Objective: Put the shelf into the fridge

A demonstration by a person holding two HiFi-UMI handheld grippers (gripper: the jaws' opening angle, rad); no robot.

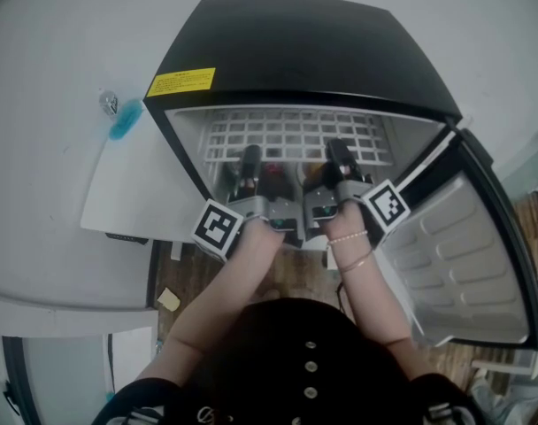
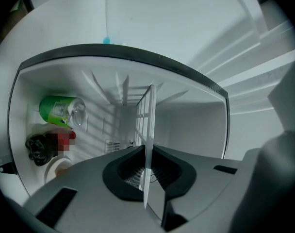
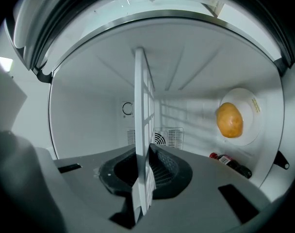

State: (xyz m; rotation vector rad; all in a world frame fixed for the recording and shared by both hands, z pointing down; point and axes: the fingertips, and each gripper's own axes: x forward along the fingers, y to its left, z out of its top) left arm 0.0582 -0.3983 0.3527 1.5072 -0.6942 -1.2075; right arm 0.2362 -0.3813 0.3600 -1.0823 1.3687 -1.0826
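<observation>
A white wire grid shelf [image 1: 295, 137] lies flat inside the small black fridge [image 1: 304, 51], spanning its open front. My left gripper [image 1: 249, 173] is shut on the shelf's near edge at the left, my right gripper [image 1: 340, 165] shut on it at the right. In the left gripper view the shelf [image 2: 148, 144] stands edge-on between the dark pads of the left gripper [image 2: 148, 178]. The right gripper view shows the shelf [image 3: 142, 144] clamped the same way in the right gripper [image 3: 142, 183].
The fridge door [image 1: 468, 255] hangs open at the right. Below the shelf sit a green can [image 2: 57, 110], a dark bag [image 2: 38, 148], a potato [image 3: 229, 120] on a white plate [image 3: 252, 130] and a dark bottle [image 3: 232, 163]. A white table [image 1: 39, 149] surrounds the fridge.
</observation>
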